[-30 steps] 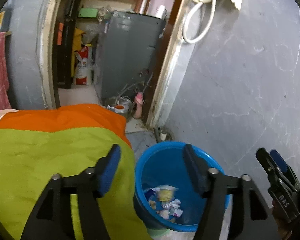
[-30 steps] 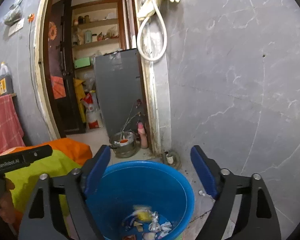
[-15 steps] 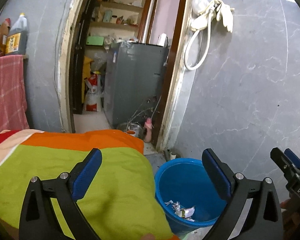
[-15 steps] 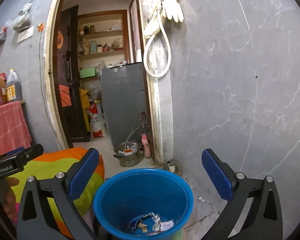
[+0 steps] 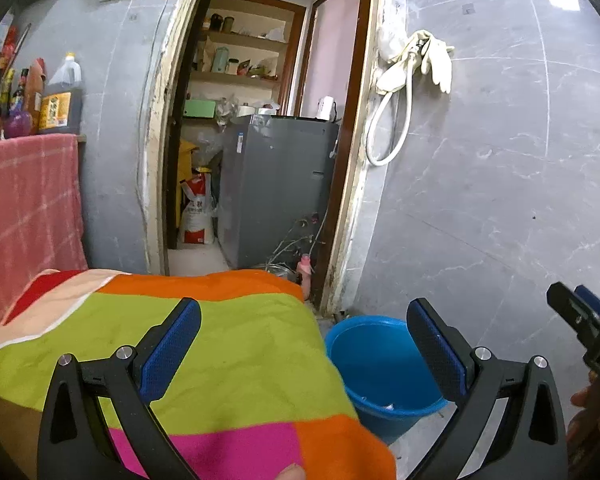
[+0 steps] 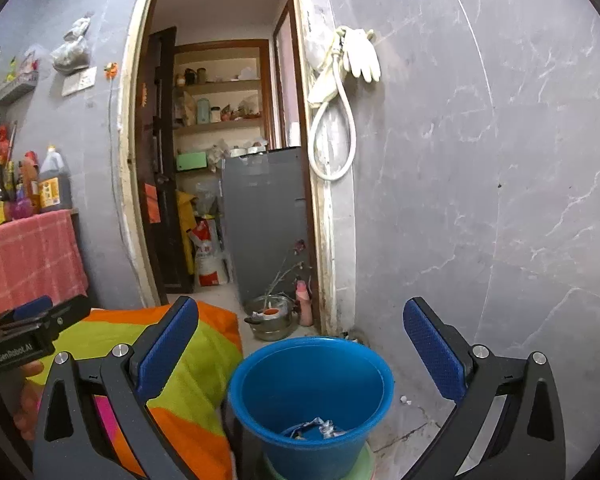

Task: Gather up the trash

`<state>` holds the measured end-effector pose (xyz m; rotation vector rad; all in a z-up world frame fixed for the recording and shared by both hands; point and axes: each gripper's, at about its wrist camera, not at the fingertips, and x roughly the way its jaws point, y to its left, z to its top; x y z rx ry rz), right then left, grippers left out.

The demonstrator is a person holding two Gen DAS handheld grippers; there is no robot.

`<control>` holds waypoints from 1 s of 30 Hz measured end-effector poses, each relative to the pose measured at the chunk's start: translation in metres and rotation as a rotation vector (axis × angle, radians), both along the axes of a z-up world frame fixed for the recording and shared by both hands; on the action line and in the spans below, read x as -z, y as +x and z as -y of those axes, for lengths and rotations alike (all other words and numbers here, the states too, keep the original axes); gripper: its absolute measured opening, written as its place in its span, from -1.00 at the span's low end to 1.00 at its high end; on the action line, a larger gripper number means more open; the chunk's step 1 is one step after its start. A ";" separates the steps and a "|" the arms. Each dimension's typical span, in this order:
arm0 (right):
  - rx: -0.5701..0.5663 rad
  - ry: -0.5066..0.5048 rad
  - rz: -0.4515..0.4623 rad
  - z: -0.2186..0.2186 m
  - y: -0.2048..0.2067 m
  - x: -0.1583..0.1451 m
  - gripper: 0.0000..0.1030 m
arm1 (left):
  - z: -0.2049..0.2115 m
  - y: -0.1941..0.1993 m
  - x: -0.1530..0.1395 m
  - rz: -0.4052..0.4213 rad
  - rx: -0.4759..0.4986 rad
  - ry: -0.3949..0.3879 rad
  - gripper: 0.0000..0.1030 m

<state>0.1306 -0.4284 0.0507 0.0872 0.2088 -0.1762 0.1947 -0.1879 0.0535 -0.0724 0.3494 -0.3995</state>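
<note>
Striped cloth in lime, orange and pink covers low surface, orange edge nearest open doorway. Pink checked towel hangs over shelf edge at left; dark oil jug with yellow label and bottles stand above it. Grey metal cabinet inside doorway, red-and-white sack beside it. Steel pot and pink bottle on floor at doorframe foot. White hose and pale rubber glove hang on grey marble wall.

Even, soft indoor light; strong fisheye bending and dark vignette at edges.
</note>
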 end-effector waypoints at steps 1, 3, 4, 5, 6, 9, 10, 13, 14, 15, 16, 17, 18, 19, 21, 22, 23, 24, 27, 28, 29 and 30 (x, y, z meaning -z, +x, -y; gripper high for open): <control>-0.005 -0.001 0.001 -0.003 -0.004 -0.001 1.00 | -0.003 -0.007 0.000 0.007 -0.001 0.006 0.96; -0.014 -0.009 0.003 -0.010 -0.013 -0.002 1.00 | -0.009 -0.017 0.000 0.016 -0.010 0.010 0.96; -0.017 -0.013 0.003 -0.013 -0.017 -0.003 1.00 | -0.012 -0.022 0.000 0.018 -0.011 0.008 0.96; -0.022 -0.017 0.004 -0.017 -0.022 -0.003 1.00 | -0.014 -0.026 0.001 0.019 -0.012 0.010 0.96; -0.025 -0.020 0.004 -0.020 -0.026 -0.003 1.00 | -0.018 -0.031 0.001 0.022 -0.017 0.017 0.96; -0.031 -0.019 0.008 -0.030 -0.038 -0.003 1.00 | -0.027 -0.044 0.004 0.026 -0.030 0.027 0.96; -0.034 -0.016 0.008 -0.032 -0.042 -0.003 1.00 | -0.030 -0.048 0.006 0.024 -0.034 0.027 0.96; -0.035 -0.017 0.008 -0.042 -0.053 0.000 1.00 | -0.040 -0.061 0.011 0.014 -0.040 0.030 0.96; -0.031 -0.016 0.008 -0.045 -0.058 0.001 1.00 | -0.044 -0.066 0.012 0.010 -0.043 0.032 0.96; -0.029 -0.015 0.010 -0.047 -0.061 0.002 1.00 | -0.046 -0.070 0.014 0.008 -0.047 0.031 0.96; -0.025 -0.013 0.010 -0.049 -0.065 0.004 1.00 | -0.049 -0.074 0.016 0.005 -0.050 0.030 0.96; -0.022 -0.012 0.011 -0.051 -0.070 0.005 1.00 | -0.052 -0.078 0.017 0.003 -0.053 0.031 0.96; -0.017 -0.012 0.012 -0.053 -0.073 0.006 1.00 | -0.055 -0.081 0.019 0.002 -0.057 0.031 0.96; -0.013 -0.014 0.014 -0.056 -0.076 0.008 1.00 | -0.058 -0.085 0.020 0.002 -0.059 0.030 0.96; -0.001 -0.018 0.016 -0.060 -0.083 0.011 1.00 | -0.064 -0.092 0.024 0.001 -0.063 0.025 0.96; 0.000 -0.017 0.017 -0.062 -0.085 0.012 1.00 | -0.068 -0.095 0.026 -0.001 -0.064 0.022 0.96; 0.005 -0.018 0.017 -0.064 -0.088 0.014 1.00 | -0.070 -0.099 0.028 0.000 -0.065 0.022 0.96; 0.010 -0.020 0.018 -0.067 -0.092 0.016 1.00 | -0.072 -0.102 0.029 0.003 -0.068 0.023 0.96; 0.024 -0.025 0.018 -0.074 -0.100 0.022 1.00 | -0.077 -0.111 0.036 0.013 -0.075 0.034 0.96; 0.029 -0.026 0.019 -0.075 -0.103 0.024 1.00 | -0.079 -0.115 0.039 0.016 -0.080 0.038 0.96; 0.034 -0.027 0.021 -0.077 -0.106 0.027 1.00 | -0.080 -0.117 0.041 0.016 -0.082 0.040 0.96; 0.037 -0.027 0.020 -0.078 -0.109 0.029 1.00 | -0.080 -0.119 0.043 0.014 -0.083 0.040 0.96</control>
